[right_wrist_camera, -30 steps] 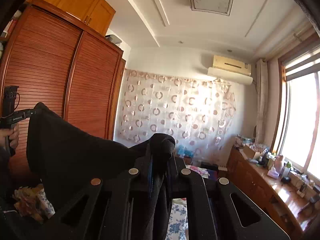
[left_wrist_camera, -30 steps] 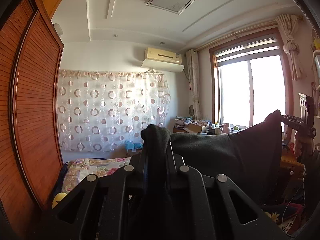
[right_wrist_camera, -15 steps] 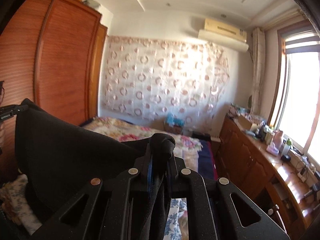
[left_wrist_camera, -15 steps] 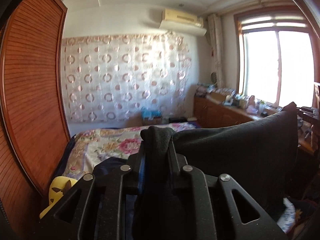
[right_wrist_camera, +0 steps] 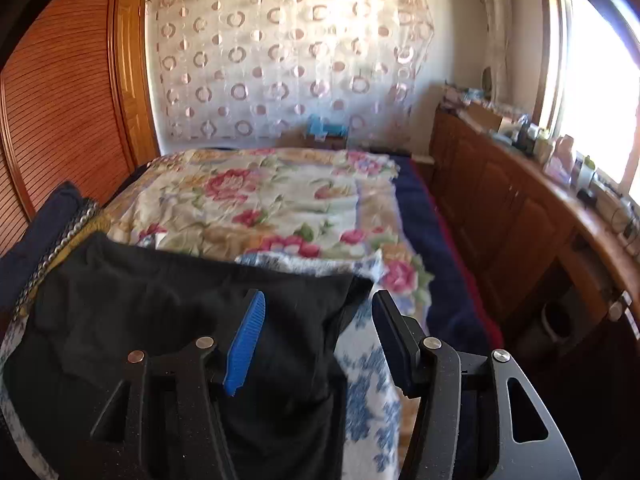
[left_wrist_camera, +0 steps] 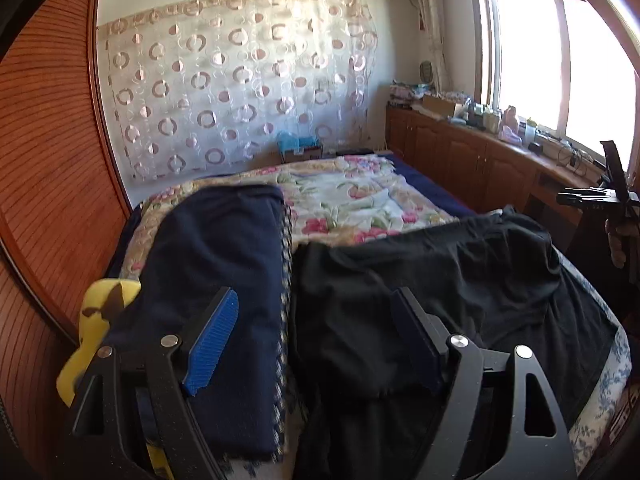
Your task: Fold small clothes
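The black garment [left_wrist_camera: 440, 280] lies spread on the bed [left_wrist_camera: 360, 200], at six o'clock in both views, so the laying-out step looks done. The next move likely calls for regripping an edge to fold. The left gripper [left_wrist_camera: 316, 344] and right gripper [right_wrist_camera: 316, 336] gape wide, holding nothing.

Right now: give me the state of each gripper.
Left gripper: open, holding nothing, over the black garment.
Right gripper: open, holding nothing, over the same garment.
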A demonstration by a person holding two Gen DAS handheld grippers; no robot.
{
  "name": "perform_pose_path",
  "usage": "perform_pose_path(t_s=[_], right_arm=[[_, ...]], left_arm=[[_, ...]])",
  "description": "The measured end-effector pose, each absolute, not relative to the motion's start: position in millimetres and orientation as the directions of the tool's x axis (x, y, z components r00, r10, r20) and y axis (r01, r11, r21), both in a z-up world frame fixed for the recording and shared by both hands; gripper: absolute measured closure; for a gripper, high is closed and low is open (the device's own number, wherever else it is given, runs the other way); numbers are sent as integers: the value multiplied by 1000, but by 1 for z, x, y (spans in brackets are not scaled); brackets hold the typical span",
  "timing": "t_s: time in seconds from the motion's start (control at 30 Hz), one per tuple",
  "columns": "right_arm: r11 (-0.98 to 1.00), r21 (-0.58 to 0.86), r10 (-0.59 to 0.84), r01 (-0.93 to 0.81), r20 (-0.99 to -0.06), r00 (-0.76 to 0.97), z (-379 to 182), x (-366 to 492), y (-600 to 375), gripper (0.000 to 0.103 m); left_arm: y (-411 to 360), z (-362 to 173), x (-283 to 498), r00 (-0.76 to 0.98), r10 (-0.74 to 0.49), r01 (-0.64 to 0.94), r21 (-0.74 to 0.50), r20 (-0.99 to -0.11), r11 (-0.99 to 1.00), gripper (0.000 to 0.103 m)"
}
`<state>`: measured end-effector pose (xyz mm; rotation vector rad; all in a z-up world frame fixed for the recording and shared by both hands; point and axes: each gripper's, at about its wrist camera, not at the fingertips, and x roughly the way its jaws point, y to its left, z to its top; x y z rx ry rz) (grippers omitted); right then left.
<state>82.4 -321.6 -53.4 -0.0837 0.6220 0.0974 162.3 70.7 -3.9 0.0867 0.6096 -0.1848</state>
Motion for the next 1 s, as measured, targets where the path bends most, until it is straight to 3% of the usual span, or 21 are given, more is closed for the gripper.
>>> perform_pose_path(t_s=[0.47, 0.57, 0.8, 0.87, 1.0], right_arm=[[985, 63, 154, -158, -733, 663, -58, 111, -350, 45], [985, 44, 140, -164, -758, 637, -54, 123, -345, 55], [990, 0, 97, -145, -740, 665, -41, 139, -350, 59], [989, -14, 88, -144, -730, 677, -39, 137, -352, 59], [990, -21, 85, -142, -715, 694, -35, 134, -357, 59]], left_arm=[[51, -70, 155, 649, -194, 241, -43, -736, 970, 23], [46, -81, 154, 622, -199, 250, -49, -757, 967, 23], [39, -102, 159, 580, -173, 242, -34, -796, 970, 23], [34, -105, 155, 607, -144, 254, 19, -782, 967, 23], [34, -107, 154, 608, -149, 246, 7, -780, 969, 19]])
